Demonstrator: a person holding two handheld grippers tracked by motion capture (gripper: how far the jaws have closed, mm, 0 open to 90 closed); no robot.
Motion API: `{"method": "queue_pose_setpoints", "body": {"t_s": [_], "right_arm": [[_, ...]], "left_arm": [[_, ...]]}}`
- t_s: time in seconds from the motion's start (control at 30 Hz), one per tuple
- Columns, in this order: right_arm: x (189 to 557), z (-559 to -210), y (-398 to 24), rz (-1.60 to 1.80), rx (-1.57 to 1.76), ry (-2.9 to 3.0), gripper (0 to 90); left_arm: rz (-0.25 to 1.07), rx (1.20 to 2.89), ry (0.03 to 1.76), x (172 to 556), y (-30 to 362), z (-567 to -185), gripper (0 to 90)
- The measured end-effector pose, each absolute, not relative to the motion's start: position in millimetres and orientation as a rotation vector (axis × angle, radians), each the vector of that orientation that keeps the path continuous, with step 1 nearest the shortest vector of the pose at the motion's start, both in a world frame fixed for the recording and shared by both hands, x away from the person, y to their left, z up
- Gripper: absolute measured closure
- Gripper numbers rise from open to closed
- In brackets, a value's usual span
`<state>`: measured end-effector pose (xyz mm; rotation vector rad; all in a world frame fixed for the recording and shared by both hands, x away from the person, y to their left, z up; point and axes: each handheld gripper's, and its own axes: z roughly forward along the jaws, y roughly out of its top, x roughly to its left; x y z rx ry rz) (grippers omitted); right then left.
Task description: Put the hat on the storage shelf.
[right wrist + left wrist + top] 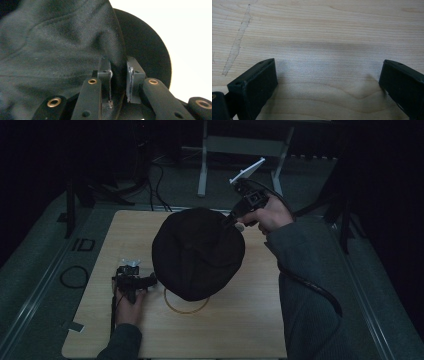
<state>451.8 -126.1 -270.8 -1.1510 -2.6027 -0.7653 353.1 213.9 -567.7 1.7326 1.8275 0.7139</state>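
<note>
High view: right gripper (pixel 231 221) jaws pinch the black cap (pixel 198 253) edge to lift it at centre frame; left gripper (pixel 134 281) rests open on the desk (pixel 240 320).

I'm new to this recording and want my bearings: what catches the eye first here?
A big black cap dominates the middle of the wooden table, held up by its far edge in the shut right tongs. Under its near edge a thin ring lies on the wood. The left tongs rest open at the table's left, nothing between them.
</note>
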Motion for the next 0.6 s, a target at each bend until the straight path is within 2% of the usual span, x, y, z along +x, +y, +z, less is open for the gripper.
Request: {"method": "queue_pose_setpoints", "body": {"t_s": [0.6], "right_arm": [[452.2, -288.3, -100.0, -0.687, -1.129, -2.634, 78.0]], "left_arm": [[0.711, 1.736, 1.827, 353.0, 214.0, -567.5, 1.2]]}}
